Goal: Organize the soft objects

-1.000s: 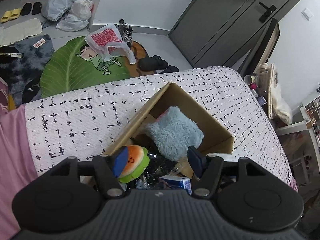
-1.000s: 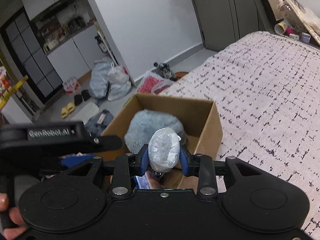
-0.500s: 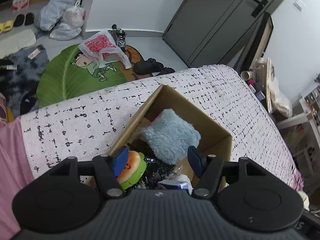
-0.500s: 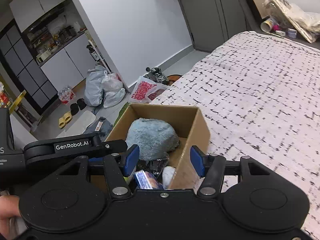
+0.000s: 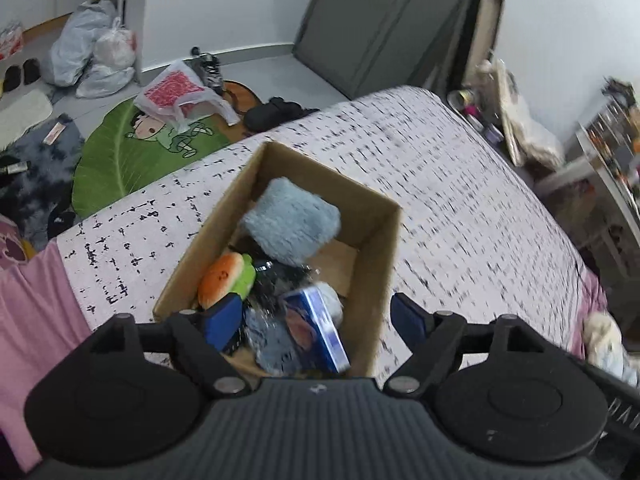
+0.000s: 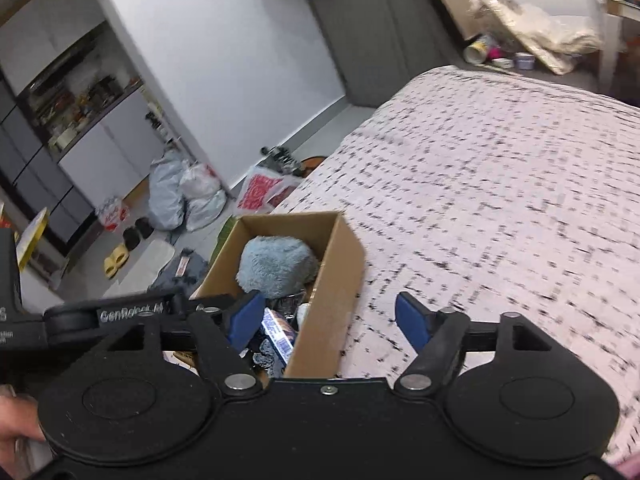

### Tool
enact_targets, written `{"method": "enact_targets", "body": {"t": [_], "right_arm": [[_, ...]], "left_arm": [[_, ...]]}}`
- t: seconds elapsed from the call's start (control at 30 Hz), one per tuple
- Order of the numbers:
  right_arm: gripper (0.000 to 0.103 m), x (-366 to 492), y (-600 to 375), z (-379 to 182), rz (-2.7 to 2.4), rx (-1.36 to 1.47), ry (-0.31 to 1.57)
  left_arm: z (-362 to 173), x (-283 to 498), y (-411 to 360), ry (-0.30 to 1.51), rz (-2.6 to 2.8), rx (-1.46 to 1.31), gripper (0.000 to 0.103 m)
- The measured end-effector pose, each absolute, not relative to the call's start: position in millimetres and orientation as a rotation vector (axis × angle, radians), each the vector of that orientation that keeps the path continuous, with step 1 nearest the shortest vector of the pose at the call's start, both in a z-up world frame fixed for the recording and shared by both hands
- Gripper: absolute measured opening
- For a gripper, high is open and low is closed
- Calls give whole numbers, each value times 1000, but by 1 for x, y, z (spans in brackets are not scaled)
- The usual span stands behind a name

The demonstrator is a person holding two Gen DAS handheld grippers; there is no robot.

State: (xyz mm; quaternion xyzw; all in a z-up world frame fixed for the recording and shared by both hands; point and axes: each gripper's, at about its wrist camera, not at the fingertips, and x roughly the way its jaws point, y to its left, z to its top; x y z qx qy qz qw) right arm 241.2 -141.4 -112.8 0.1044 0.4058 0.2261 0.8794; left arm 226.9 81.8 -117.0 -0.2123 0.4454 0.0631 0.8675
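A cardboard box (image 5: 376,248) (image 6: 340,280) stands on the bed near its foot end. In it lie a fluffy blue-grey plush (image 5: 292,224) (image 6: 276,268), an orange-and-green plush (image 5: 226,280), a blue carton (image 5: 316,328) (image 6: 280,332), a whitish soft ball (image 5: 332,300) and dark crinkly material. My left gripper (image 5: 316,320) is open and empty, above the box's near end. My right gripper (image 6: 328,320) is open and empty, over the box's right wall. The left gripper's body shows in the right wrist view (image 6: 120,312).
The bed has a white cover with black dashes (image 5: 460,200) (image 6: 500,200) and pink sheet (image 5: 32,300). On the floor beyond are a green leaf rug (image 5: 132,152), plastic bags (image 5: 92,52) (image 6: 184,192), shoes and slippers. Grey wardrobe doors (image 5: 380,20) stand behind.
My right gripper opened and let the whitish soft ball go into the box, then drew back to the right. My left gripper rose and shifted right, still open.
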Motion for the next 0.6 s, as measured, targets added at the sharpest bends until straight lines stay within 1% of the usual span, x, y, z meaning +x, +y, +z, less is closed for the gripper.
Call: {"method": "enact_targets", "body": {"t": [0.07,0.1,0.13,0.27,0.33,0.6], "right_arm": [[82,234,-150,-104,452,230,829],[89,231,-154,-99,445,234,819],[93,226,-158,-95,436,238,806],[97,212,-174,-82,411,262,779],[103,205,-182,-76,399,279,772],[103,183,-199,-60,396,293,779]], "left_arm": [[-109,221,77,939,109,-431,83],[-104,217,75,937,96,-431,84],[-100,214,74,934,88,-431,86],[-83,201,68,915,86,-406,88],[-75,195,65,915,77,-403,90],[-48,173,49,917,38,-314,95]]}}
